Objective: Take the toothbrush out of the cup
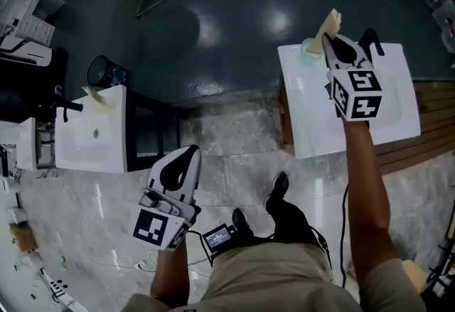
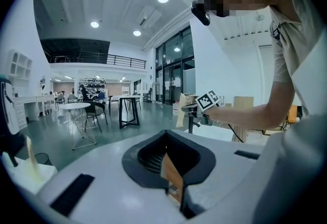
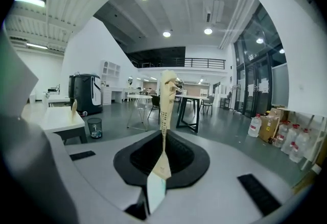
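Right gripper [image 1: 328, 39]: jaws clamped on the toothbrush [image 3: 164, 113], tan, standing upright out of them; no cup around it in the right gripper view. In the head view it is raised over the far left corner of the white basin [image 1: 387, 122], just beside the pale green cup [image 1: 310, 47] that sits there; black tap [image 1: 370, 38] close on the gripper's other side, same basin. Left gripper [image 1: 190, 153]: jaws pressed together, holding nothing of the task; it hangs over the marble floor [image 1: 234, 133], well apart from that basin. Second white basin [image 1: 92, 143] at left, with its own tap [image 1: 67, 108] and a tan upright item [image 1: 97, 99]; black bin [image 1: 106, 72] beyond; dark table [image 3: 188, 109] farther off.
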